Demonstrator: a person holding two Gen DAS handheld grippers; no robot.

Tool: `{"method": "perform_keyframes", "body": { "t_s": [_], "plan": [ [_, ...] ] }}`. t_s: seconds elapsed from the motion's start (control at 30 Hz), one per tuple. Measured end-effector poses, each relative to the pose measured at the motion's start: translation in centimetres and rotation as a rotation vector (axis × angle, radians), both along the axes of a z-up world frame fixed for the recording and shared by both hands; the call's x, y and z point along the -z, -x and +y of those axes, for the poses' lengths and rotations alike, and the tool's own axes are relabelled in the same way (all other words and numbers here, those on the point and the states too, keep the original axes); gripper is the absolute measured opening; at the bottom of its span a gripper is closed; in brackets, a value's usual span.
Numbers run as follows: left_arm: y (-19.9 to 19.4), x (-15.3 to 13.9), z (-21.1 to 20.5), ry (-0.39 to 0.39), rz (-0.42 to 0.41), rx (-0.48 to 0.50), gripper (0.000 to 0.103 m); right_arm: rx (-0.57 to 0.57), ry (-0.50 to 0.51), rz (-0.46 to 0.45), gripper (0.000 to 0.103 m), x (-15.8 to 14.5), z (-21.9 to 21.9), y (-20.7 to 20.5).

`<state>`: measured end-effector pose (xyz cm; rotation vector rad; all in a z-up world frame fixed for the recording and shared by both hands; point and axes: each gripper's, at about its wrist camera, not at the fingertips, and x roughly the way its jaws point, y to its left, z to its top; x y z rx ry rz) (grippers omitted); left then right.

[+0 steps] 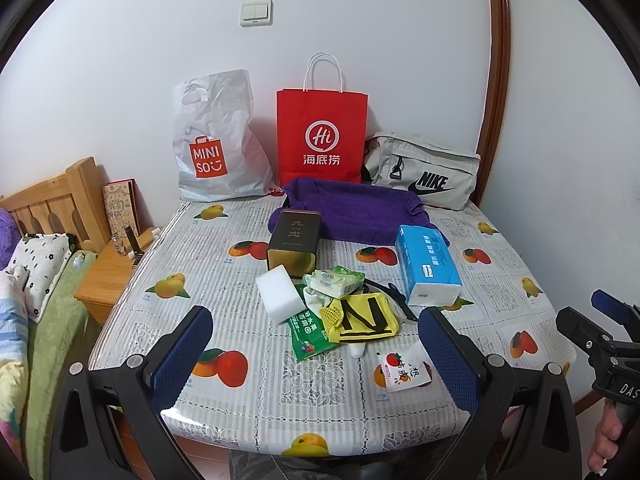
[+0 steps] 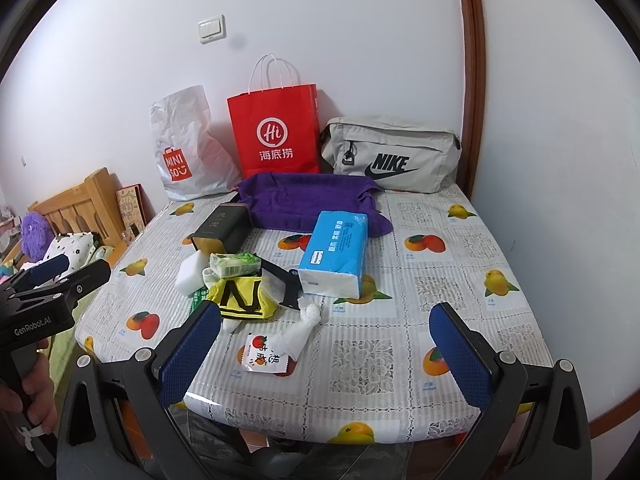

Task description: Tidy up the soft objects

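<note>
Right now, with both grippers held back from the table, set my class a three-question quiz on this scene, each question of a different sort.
1. True or false: the left gripper is shut on the white sponge.
2. What leans on the wall between the Miniso bag and the Nike pouch? A red paper bag; B blue tissue pack; C dark tin.
3. Fill in: the blue tissue pack lies partly on the ____ towel.

Key: 1 false; 2 A, the red paper bag; 3 purple.

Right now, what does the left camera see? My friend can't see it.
A left gripper hangs open over a table with a fruit-print cloth. In the middle lies a pile: sponge, yellow cloth, tin, tissue pack. Behind stand a red bag, a white bag and a purple towel.
</note>
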<state>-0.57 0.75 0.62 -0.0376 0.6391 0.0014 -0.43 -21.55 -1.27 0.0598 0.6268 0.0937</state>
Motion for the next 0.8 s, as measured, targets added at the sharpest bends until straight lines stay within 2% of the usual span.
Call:
{"method": "perform_keyframes", "body": {
  "t_s": [0.8],
  "plan": [
    [0.07,0.13,-0.01,-0.001,0.001,-0.001,0.103,-0.002,-0.001,-0.004,0.103,-0.1,0.19,0.31]
  ]
}}
